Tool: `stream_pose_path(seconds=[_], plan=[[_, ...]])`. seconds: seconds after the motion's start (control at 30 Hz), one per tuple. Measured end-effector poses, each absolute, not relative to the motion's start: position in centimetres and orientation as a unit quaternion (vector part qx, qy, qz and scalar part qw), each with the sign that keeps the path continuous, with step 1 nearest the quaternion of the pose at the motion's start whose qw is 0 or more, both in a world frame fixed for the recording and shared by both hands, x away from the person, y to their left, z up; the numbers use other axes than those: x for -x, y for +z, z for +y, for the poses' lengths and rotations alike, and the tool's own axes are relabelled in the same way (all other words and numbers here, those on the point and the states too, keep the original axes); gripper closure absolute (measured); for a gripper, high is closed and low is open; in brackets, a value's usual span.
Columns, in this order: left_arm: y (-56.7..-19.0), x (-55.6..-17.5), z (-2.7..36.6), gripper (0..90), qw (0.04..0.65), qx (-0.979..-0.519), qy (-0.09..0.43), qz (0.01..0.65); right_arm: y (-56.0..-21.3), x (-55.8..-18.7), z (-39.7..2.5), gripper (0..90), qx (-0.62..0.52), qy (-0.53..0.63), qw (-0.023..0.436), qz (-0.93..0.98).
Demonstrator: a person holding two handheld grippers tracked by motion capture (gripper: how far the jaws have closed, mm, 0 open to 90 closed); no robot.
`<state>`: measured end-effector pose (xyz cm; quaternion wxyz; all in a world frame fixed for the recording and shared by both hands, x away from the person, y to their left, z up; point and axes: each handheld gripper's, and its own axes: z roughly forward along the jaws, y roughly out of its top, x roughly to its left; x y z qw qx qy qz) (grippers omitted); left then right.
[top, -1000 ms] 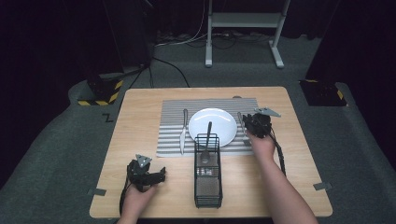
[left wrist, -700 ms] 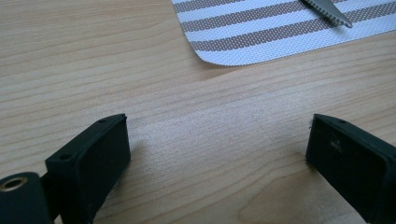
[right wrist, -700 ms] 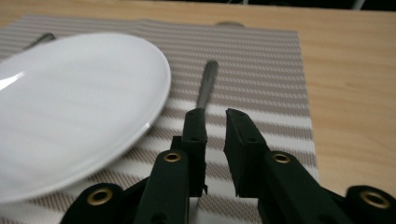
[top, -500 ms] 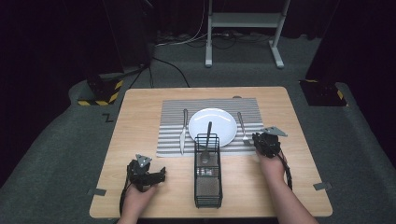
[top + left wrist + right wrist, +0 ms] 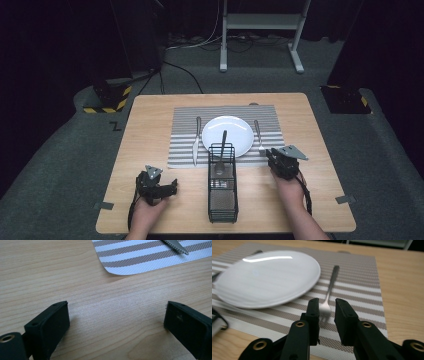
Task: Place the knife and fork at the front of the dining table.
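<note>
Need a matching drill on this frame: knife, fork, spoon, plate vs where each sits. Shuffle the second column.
Things:
1. knife
2. fork
3. spoon
4. plate

Places:
A. middle of the striped placemat
B. standing in the black wire caddy
C. on the mat, left of the plate
D. on the mat, right of the plate, by the right gripper

Pairs: 1-C, 2-D, 3-B, 4-A
</note>
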<state>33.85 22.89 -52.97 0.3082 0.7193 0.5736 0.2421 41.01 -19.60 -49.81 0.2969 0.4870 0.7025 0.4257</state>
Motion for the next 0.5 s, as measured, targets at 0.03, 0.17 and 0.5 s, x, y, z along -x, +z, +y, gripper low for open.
stream_pose_path(seconds=[0.03,0.17,0.5], plan=[[-53.0,-33.9,22.9,6.3,0.308,-0.719,0.242,0.574,-49.5,-40.6,-19.4,71.4,-0.481,0.434,0.300,0.700],[-53.0,-33.9,22.9,6.3,0.308,-0.719,0.242,0.573,-48.6,-39.6,-18.8,69.3,-0.464,0.458,0.307,0.693],[-53.0,-33.9,22.9,6.3,0.308,-0.719,0.242,0.574,-45.7,-37.3,-16.2,65.3,-0.418,0.520,0.304,0.680]])
